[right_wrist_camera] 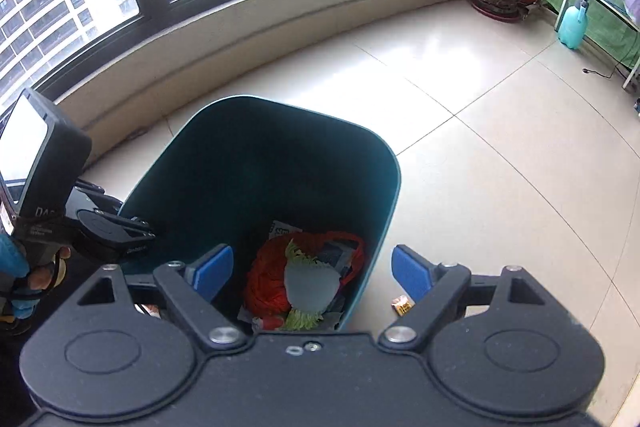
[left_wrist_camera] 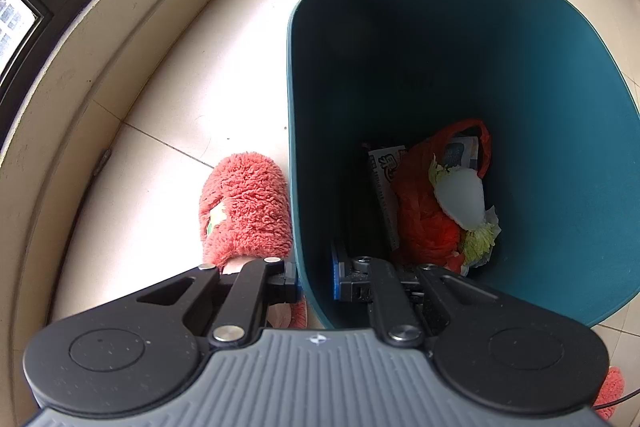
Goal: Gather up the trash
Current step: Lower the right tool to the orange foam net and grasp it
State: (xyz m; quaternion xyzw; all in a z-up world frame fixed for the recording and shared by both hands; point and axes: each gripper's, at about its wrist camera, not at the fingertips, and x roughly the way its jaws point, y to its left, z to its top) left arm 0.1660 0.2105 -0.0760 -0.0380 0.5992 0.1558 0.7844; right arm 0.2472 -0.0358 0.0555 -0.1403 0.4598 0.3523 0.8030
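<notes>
Currently, in the left wrist view, the left gripper (left_wrist_camera: 316, 281) has its jaws closed onto the near wall of the teal bin (left_wrist_camera: 560, 131), one blue pad outside the wall and one inside, so the bin is held steady on the tiled floor (left_wrist_camera: 200, 75). Inside the bin lie a red plastic bag (left_wrist_camera: 424, 223), a cabbage piece (left_wrist_camera: 464, 203) on top of it, and a printed carton (left_wrist_camera: 386, 171) against the side. A pink fuzzy slipper (left_wrist_camera: 246, 207) stands just beside the bin. In the right wrist view, the right gripper (right_wrist_camera: 312, 273) hangs above the bin's near rim with its jaws spread wide and nothing between the pads. A small orange wrapper (right_wrist_camera: 401, 305) lies on the floor just outside the bin, below the right-hand finger (right_wrist_camera: 412, 271). Judged from this layout, one deposit is complete and the next pickup is due: the open right gripper should descend over the wrapper, close on it, and carry it above the bin opening.
</notes>
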